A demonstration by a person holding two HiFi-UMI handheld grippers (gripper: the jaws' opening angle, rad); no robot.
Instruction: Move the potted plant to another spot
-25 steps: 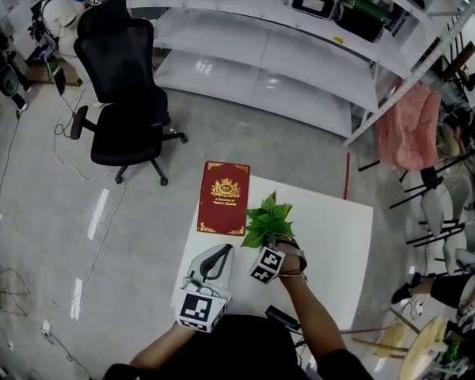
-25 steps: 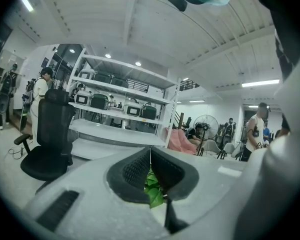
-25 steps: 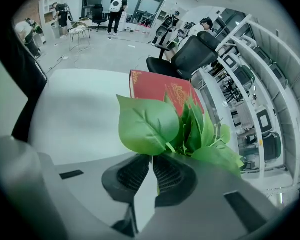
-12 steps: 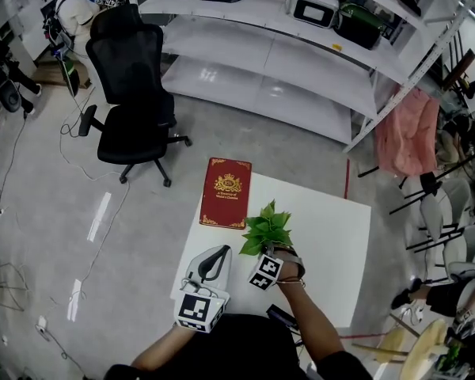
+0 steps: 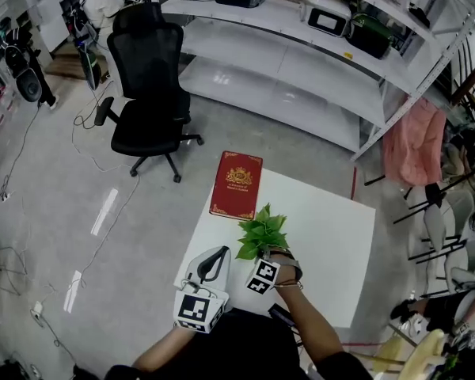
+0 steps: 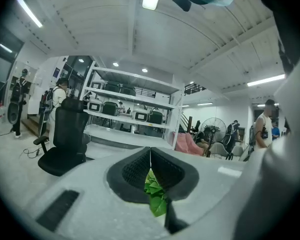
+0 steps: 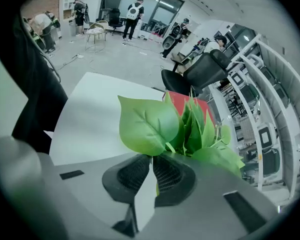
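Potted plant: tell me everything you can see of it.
The potted plant shows only as an upright tuft of bright green leaves, broad, veined and pointed, with a glossy, artificial look. Its pot is hidden. The right gripper is closed just under the foliage, apparently holding it. The plant is over the white table, toward the person's side and apart from the red book. Whether it rests on the table cannot be told.

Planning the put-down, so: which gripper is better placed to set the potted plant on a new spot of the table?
Right. The right gripper is shut on the potted plant over the white table; the left gripper is shut on nothing, off to the side.
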